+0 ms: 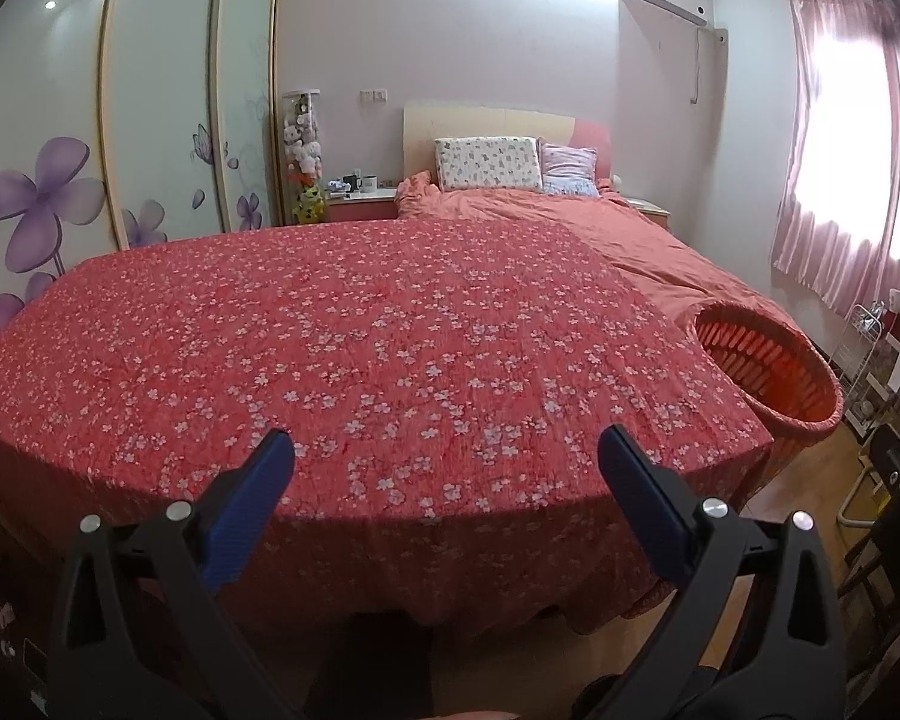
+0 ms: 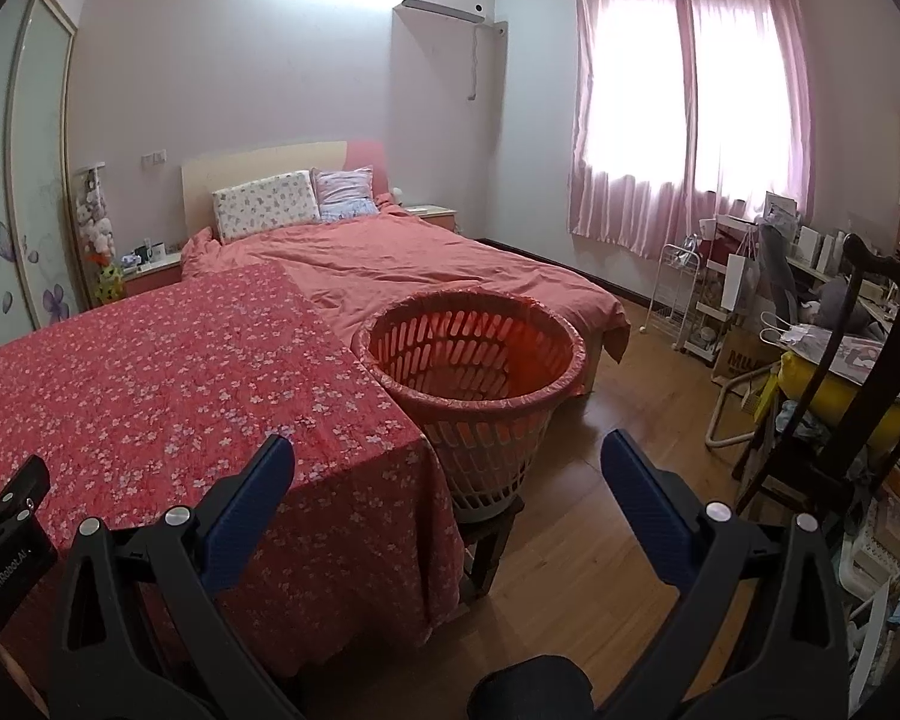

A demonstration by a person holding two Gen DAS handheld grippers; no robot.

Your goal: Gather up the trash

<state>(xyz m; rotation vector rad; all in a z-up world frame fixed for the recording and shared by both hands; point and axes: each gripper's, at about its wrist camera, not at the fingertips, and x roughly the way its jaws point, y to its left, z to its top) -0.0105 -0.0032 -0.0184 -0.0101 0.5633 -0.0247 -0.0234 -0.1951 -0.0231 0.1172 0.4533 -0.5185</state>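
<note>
An orange slotted basket (image 2: 471, 354) lined with a thin bag stands on a small wooden stool at the right corner of the red floral cloth (image 2: 168, 384); it also shows in the left wrist view (image 1: 768, 366). The basket looks empty inside. I see no loose trash on the cloth (image 1: 360, 348). My left gripper (image 1: 447, 450) is open and empty, held over the near edge of the cloth. My right gripper (image 2: 447, 450) is open and empty, held in front of the basket. The left gripper's body (image 2: 6, 516) shows at the left edge of the right wrist view.
Behind the cloth lies a bed (image 2: 426, 264) with pillows (image 2: 267, 204) and a headboard. A wardrobe (image 1: 168, 120) with purple flowers is at the left. A dark chair (image 2: 858, 360), a white rack (image 2: 678, 288) and a cluttered desk stand at the right on the wood floor (image 2: 600, 510).
</note>
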